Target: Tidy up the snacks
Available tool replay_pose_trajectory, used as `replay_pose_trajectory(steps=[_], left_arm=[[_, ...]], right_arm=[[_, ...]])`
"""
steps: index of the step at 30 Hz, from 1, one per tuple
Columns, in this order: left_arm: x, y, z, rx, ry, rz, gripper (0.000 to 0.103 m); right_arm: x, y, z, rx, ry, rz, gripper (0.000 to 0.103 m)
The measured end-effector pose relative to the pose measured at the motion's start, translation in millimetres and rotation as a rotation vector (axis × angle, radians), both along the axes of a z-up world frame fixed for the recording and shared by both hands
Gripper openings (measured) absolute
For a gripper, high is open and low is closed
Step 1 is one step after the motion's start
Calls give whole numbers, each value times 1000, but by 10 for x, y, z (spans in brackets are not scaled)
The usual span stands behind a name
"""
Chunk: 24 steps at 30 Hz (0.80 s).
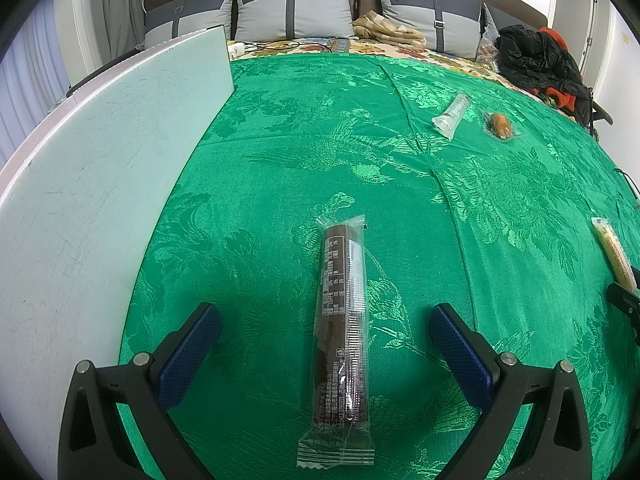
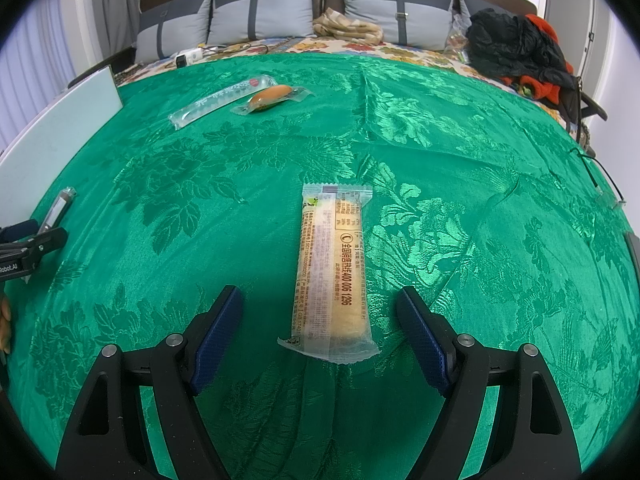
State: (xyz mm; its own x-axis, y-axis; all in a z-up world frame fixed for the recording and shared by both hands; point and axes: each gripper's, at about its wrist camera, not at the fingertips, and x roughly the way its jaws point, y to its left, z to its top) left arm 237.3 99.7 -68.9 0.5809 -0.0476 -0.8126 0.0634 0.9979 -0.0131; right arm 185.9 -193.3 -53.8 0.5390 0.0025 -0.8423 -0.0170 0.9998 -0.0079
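Two snack bars [image 1: 343, 328] between spread tongs [image 1: 325, 322]

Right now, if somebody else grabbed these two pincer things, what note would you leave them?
Left gripper: open, empty, straddling the dark brown snack bar.
Right gripper: open, empty, straddling the pale yellow snack bar.
Further off on the green cloth: a clear white-printed packet beside a wrapped orange-brown snack.
White board lies at the left.
Nothing looks gathered yet; all four snacks are left.
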Motion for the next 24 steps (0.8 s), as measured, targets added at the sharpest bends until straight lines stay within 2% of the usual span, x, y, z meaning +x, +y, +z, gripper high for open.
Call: replay_pose_trajectory(steps=[4,10,12,13,14,15,16,18,20,22,24], left_arm=[[21,-2,8,2,19,-9,103],[43,-51,58,11,145,-49,100],[26,-106,93,15,150,-75,89],[17,-127,107,14,147,-88,76],[-3,-157,138,14,136,-107,54],[-23,-180,168,17,125,-121,40],[-31,-186,180,20,126,-127,20],[-44,-148,204,-27,145,-130,18],[-103,-99,241,-61,144,-124,18],[-181,-67,278,-93,136,-120,18],[-255,-48,318,-132,134,-117,18]], right_arm=[[0,1,-1,0,0,0,82],[2,0,0,2,3,3,84],[19,6,-1,8,19,23,86],[27,4,6,11,36,30,86],[38,8,10,12,56,38,86],[75,16,25,16,102,55,86],[106,8,42,32,136,66,86],[165,-75,112,114,183,75,85],[214,-235,227,210,194,39,85],[285,-504,343,321,211,-54,85],[366,-678,322,443,281,-142,86]])
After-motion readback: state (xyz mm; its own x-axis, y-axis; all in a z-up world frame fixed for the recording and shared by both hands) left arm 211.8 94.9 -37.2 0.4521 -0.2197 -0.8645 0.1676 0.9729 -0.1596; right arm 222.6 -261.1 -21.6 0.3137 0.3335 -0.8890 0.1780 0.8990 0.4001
